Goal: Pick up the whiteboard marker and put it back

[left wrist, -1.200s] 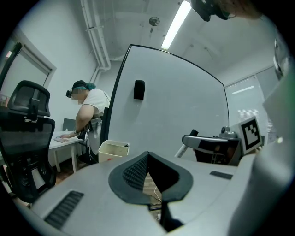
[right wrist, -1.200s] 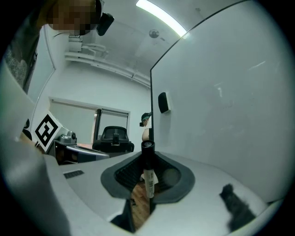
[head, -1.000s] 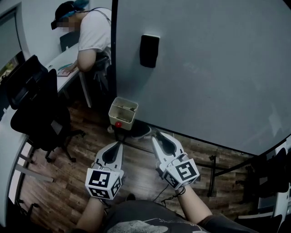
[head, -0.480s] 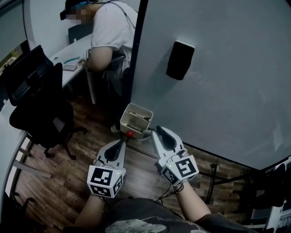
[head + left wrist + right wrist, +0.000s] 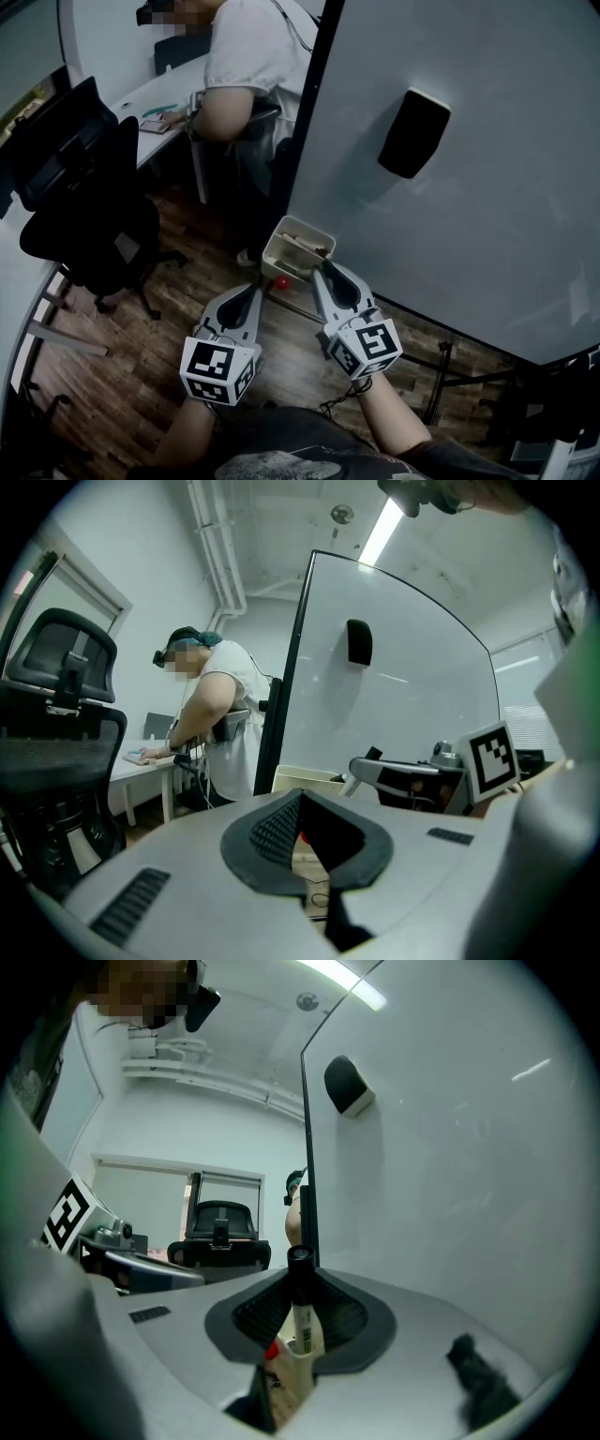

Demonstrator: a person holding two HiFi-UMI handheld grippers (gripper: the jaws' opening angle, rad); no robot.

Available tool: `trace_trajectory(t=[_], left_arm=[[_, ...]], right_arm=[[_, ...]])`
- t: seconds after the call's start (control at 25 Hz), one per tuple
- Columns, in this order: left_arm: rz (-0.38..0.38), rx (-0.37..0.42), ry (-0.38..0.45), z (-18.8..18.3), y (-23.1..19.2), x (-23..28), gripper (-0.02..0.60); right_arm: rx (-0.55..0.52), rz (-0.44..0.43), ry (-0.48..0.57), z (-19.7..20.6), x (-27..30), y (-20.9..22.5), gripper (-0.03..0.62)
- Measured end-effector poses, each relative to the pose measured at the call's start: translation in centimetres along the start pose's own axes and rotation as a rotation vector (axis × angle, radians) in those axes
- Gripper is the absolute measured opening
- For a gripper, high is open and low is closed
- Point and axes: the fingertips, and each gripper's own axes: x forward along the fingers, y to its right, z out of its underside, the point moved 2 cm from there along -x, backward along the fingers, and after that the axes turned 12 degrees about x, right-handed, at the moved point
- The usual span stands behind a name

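Fingers [image 5: 255, 1319] of right gripper [image 5: 320, 272] are clenching the whiteboard marker [image 5: 300, 1309] upright, frame centre | left gripper [image 5: 250, 294] is staying closed, empty | both are nearing the beige tray [image 5: 275, 251] below the whiteboard [image 5: 487, 187], closer than a second ago | put-back is coming up

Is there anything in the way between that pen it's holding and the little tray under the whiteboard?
Nothing visible. The right hand-held gripper grips the whiteboard marker, and the tray lies just ahead of its tips, with only open air between. The tray already holds a few items.
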Motion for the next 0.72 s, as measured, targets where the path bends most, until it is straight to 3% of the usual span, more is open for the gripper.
trace_trajectory(t=[0.72], left_arm=[[0.012,0.008,-0.018,0.7,1.0,-0.2,0.012]], right_arm=[[0.049,0.039,-0.061,2.4,-1.0,0.7,0.085]])
